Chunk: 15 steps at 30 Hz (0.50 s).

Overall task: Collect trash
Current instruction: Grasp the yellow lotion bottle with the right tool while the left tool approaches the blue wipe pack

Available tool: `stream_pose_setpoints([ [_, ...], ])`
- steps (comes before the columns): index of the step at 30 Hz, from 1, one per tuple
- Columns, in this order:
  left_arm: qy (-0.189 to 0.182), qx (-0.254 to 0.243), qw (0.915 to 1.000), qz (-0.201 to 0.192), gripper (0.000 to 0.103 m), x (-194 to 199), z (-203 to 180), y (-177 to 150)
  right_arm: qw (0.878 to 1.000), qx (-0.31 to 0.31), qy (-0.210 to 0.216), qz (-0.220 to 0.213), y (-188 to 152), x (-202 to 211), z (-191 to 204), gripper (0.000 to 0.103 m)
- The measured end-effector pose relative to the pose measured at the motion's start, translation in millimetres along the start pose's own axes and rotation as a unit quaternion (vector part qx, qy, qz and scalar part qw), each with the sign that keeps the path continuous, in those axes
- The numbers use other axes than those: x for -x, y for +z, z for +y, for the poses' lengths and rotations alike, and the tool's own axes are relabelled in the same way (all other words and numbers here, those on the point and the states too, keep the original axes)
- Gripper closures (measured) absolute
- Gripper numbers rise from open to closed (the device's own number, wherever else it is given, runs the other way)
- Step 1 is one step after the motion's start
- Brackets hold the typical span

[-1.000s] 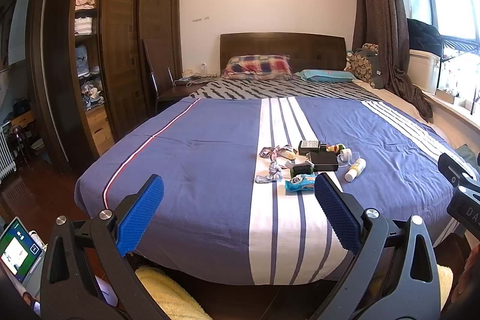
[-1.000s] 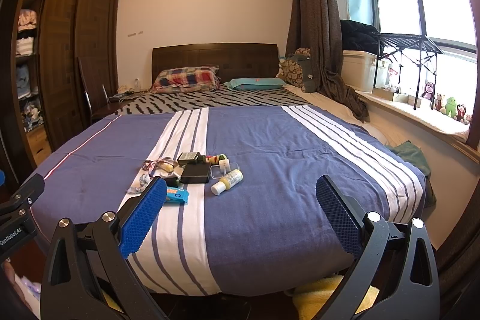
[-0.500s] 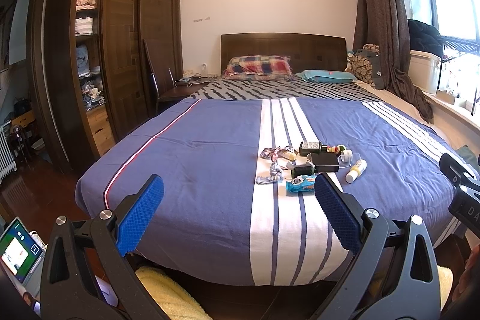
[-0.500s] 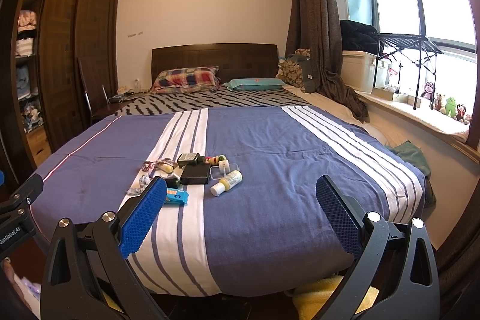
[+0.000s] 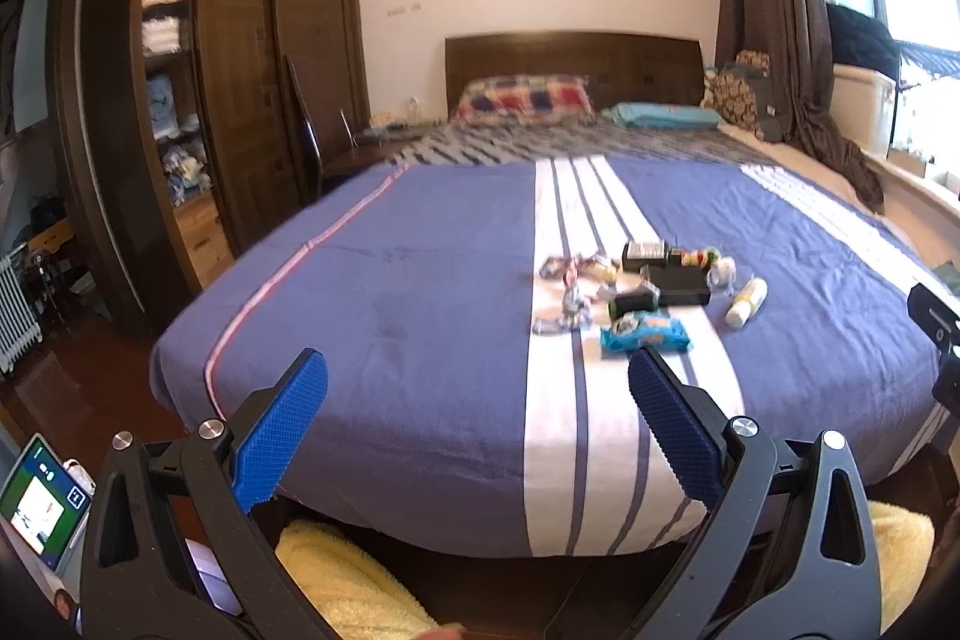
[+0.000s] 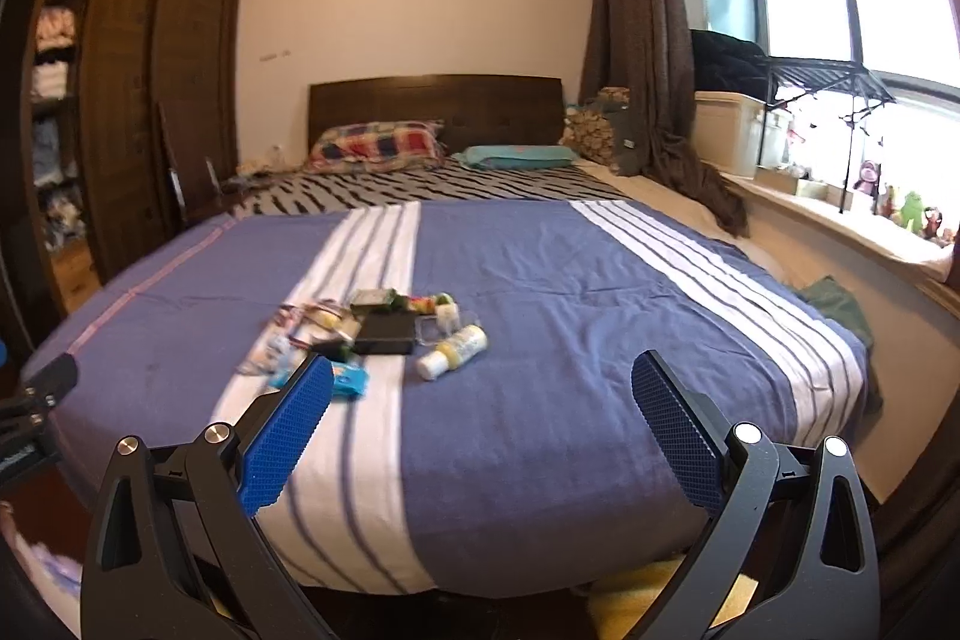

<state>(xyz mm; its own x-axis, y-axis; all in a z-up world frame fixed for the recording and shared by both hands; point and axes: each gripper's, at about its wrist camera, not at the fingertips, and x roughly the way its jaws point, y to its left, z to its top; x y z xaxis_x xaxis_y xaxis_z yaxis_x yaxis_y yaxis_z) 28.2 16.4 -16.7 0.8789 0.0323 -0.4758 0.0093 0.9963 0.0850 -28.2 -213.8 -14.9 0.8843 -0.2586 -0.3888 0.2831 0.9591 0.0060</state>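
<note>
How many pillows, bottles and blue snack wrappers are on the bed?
Pillows: 2 (checked pillow, teal pillow)
Bottles: 1 for sure (white bottle); the rest of the pile is blurry
Blue wrappers: 1 (blue wrapper)
Total: 4

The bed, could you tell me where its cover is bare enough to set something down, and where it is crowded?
The bed is bare on the wide blue stretch left of the white stripe, out to the pink line. In the right wrist view, blue cover lies free between the white bottle and the far striped band. Items crowd the white stripe: blue wrapper, black box, crumpled wrappers.
</note>
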Motion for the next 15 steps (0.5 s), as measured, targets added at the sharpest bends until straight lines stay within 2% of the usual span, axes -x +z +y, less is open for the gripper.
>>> stream_pose_setpoints([
  [8,-0.019,-0.011,0.9985,0.051,0.008,-56.8,-10.4,-22.1,0.997,-0.01,0.022,0.077,-23.7,-67.1,-6.3,0.003],
  [15,-0.048,-0.042,0.993,0.099,0.014,-114.0,-42.3,-37.5,0.991,-0.018,0.022,0.128,-39.3,-134.4,-8.0,0.005],
])
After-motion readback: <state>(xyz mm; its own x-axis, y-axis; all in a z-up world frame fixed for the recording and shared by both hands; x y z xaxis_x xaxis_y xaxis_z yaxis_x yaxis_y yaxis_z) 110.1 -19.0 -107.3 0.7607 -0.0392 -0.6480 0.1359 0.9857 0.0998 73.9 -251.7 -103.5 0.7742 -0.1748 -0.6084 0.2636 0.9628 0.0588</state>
